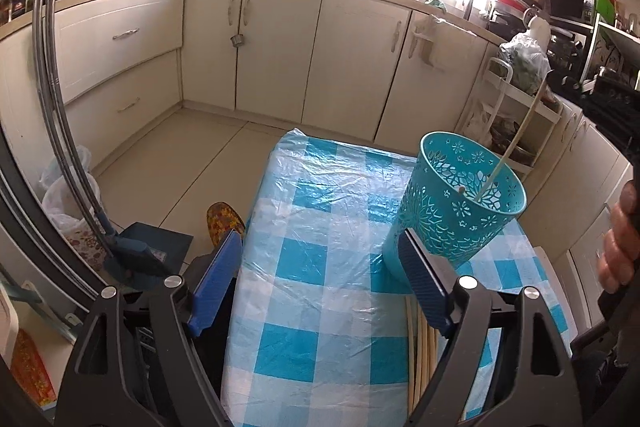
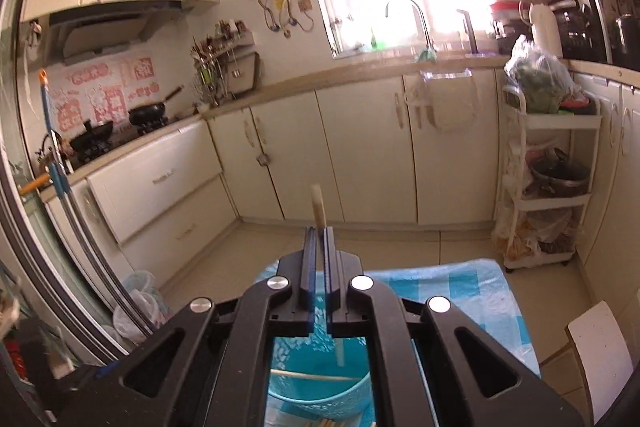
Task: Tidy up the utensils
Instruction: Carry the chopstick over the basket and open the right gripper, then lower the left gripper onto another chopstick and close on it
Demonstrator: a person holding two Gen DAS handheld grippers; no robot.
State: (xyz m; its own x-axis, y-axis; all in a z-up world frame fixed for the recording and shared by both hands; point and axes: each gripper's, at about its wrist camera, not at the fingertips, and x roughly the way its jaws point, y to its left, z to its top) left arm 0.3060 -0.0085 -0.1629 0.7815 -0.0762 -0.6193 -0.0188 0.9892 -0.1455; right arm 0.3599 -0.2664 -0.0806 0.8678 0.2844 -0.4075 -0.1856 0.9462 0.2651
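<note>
While a chopstick (image 2: 319, 205) is clamped in the right gripper (image 2: 319, 239) above the teal basket (image 1: 460, 203) | left gripper (image 1: 320, 267) held agape, nothing gripped | loose chopsticks (image 1: 422, 355) laid on the checked table (image 1: 320, 227)

Your left wrist camera sat low and close over the checked table (image 1: 320, 227), looking forward across it toward the corner cabinets (image 1: 276, 47). Your right wrist camera looked almost straight down into the turquoise basket (image 2: 316, 387) from just above. Both views shared basket (image 1: 460, 195), table (image 2: 480, 287) and cabinets (image 2: 360, 147).
</note>
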